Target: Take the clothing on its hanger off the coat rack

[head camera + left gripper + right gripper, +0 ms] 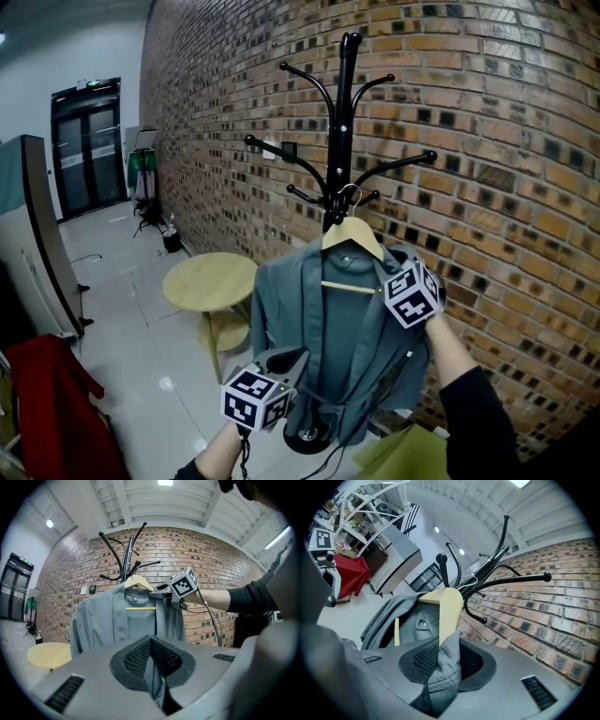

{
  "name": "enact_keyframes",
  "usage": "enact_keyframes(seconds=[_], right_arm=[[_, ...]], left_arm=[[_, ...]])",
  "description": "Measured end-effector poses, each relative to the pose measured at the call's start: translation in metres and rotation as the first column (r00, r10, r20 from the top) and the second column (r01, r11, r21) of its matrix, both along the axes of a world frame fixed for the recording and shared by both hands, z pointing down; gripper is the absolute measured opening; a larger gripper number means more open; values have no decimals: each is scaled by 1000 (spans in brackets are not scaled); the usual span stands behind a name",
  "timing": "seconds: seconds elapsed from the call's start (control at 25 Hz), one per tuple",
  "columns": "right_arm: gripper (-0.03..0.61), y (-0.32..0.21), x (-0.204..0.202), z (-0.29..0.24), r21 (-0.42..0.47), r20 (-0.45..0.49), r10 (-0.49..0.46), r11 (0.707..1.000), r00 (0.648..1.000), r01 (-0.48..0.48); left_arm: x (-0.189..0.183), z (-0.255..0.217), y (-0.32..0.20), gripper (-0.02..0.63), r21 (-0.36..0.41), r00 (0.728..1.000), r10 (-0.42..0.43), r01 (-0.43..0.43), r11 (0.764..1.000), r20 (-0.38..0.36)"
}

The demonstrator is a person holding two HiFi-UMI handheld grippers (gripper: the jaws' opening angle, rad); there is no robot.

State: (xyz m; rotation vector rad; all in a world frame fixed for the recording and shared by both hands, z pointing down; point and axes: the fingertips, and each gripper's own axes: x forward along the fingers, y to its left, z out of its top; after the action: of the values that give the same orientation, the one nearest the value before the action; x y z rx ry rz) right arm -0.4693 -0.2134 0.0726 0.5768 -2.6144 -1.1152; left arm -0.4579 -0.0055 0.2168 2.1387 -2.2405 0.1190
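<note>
**Both tools hold the jacket [314, 323], which hangs on the coat rack [343, 112].**
Nearest and well below the rack's pegs, the left tool [151, 658] is clenched on the jacket's lower cloth. Higher up, the right tool [440, 660] clamps the shoulder cloth over the hanger [352, 234], forearm raised. It is the nearer tool to the hook [349, 193], which seems to sit over a low peg. The hanger lies crosswise before the post, so the lift likely goes up, then away from the rack.
</note>
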Motion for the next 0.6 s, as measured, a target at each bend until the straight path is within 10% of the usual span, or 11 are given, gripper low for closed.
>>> enact_keyframes(seconds=[0.6], right_arm=[[80, -11, 107, -20, 30, 61, 116, 993, 991, -118]], left_arm=[[54, -5, -17, 6, 6, 994, 112, -112, 994, 0]])
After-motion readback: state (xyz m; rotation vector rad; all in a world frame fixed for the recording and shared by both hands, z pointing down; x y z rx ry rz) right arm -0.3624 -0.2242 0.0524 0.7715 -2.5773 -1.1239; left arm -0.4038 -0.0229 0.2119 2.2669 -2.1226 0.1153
